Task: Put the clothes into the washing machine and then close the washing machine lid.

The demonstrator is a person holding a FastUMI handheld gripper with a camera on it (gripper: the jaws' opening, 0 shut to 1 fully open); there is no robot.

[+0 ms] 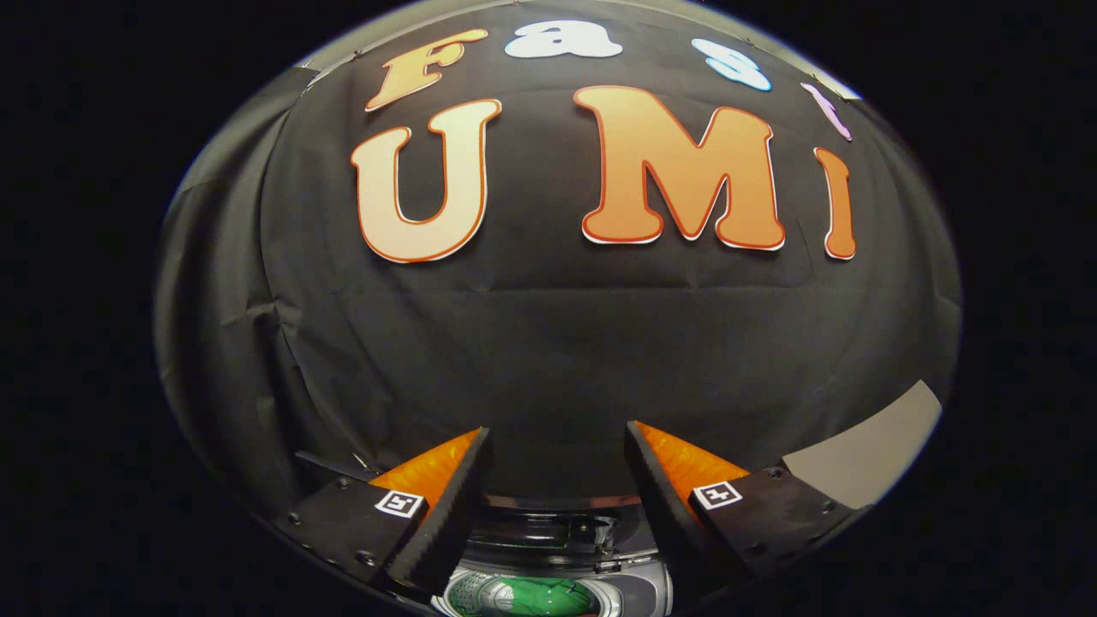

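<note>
Fingers (480, 480) apart over one washing machine (557, 574)

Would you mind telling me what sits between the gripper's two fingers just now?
In the gripper view, the open gripper holds nothing; low between its fingers shows the washing machine's opening with a green cloth inside.

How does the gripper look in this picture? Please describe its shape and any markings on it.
The gripper has two wedge-shaped jaws that taper forward, with ribbed inner faces. Each sits on a flat dark plate with small screws. Each plate carries a small square black-and-white tag. The jaws stand apart with nothing between them. Below them is the washer with something green inside.
</note>
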